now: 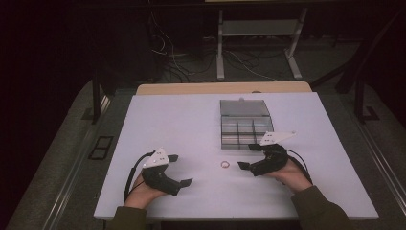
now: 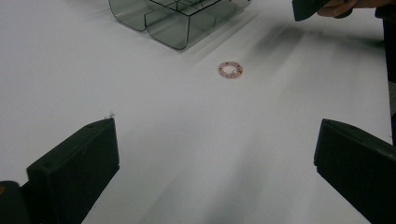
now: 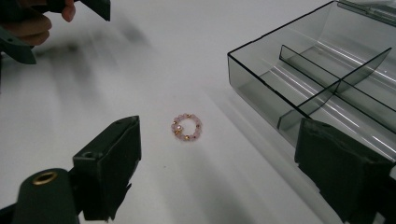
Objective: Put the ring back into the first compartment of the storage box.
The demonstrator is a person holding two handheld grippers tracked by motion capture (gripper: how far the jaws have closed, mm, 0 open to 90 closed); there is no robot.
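Item 1: bead ring, pink w/ gold spacers, lying flat on the white surface, btwn my two grippers and just short of the organiser box. Nothing touches it; it sits ahead of my right jaws, not yet between them, so I judge it the pick target. Item 2: clear smoked organiser box, lid thrown back, dividers making several compartments, all seemingly bare; open side faces me, prob. so the ring can go straight in. Which compartment, can't tell. Item 3: right gripper, jaws apart, nothing between them; aimed at the ring w/ box edge close beside one jaw, so approach must stay clear of that wall. Item 4: left gripper, jaws wide apart, empty, resting low at my near left, well apart from ring, parked out of the way and looking toward the ring. Item 5: floor beyond the far edge w/ cables and a stand, no part in the work.
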